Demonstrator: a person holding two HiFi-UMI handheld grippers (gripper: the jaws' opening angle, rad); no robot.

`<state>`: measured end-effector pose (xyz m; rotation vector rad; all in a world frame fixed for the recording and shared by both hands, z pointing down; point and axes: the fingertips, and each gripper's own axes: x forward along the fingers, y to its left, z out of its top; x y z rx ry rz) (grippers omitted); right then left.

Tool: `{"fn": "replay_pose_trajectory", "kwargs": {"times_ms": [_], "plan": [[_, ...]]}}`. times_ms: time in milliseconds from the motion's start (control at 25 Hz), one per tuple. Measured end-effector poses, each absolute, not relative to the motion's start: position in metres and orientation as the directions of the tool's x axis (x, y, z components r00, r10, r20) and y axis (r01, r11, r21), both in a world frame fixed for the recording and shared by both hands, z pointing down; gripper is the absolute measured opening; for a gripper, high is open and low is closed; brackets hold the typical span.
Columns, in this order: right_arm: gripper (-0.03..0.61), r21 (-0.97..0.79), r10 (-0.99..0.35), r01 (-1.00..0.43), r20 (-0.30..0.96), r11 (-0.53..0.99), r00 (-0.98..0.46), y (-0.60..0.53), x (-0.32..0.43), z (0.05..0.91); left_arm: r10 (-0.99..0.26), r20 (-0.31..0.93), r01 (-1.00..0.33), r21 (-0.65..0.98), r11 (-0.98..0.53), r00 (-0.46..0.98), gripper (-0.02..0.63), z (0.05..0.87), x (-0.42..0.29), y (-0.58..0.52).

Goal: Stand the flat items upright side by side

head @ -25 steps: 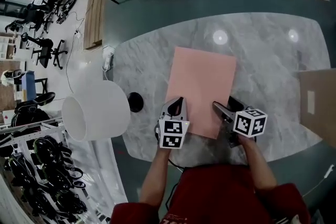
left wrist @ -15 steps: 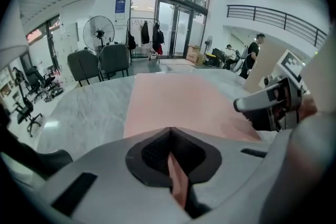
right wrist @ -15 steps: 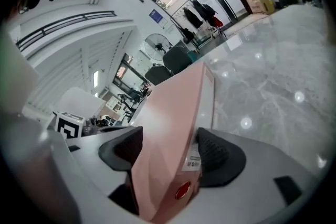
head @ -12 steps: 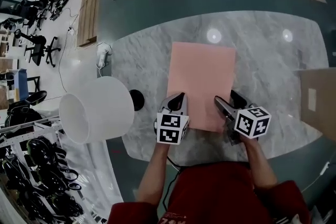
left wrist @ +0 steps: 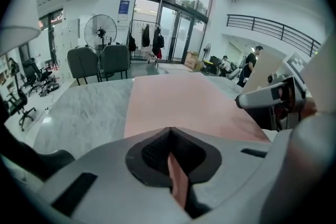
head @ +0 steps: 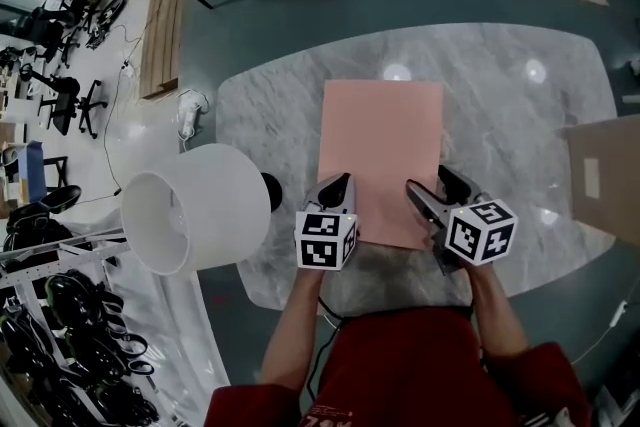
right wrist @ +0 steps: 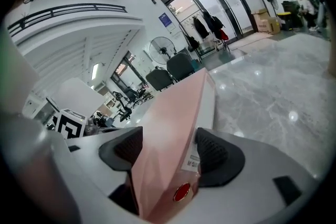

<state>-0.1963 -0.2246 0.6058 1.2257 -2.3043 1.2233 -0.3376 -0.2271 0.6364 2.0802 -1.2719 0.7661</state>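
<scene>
— Well, pink folder (head: 381,155)?
— Mid-frame, on the marble table (head: 500,115).
— Left gripper (head: 340,187)?
— Clamped on its lower-left corner.
— Right gripper (head: 430,190)?
— Just been closing — pressing the lower-right edge, folder between jaws.

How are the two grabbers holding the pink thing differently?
The left gripper is pinched shut on a thin edge of the pink folder; the right gripper stands wide around a thicker, labelled edge, its jaws having just been closing. Both hold its near edge.
</scene>
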Motion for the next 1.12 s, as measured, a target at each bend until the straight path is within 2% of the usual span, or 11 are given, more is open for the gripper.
{"fn": "replay_pose_trajectory", "kwargs": {"times_ms": [640, 1120], "plan": [[0.316, -0.373, -0.604, -0.816, 0.549, 0.441, -0.578, -0.244, -0.231, 0.539, -0.646, 0.603, -0.862, 0.473, -0.182, 0.467, 0.005, 0.622, -0.358, -0.227], [0.314, -0.262, -0.62, -0.847, 0.588, 0.461, -0.52, -0.246, -0.213, 0.499, -0.657, 0.478, -0.718, 0.681, -0.142, 0.583, 0.005, 0.62, -0.316, -0.223]]}}
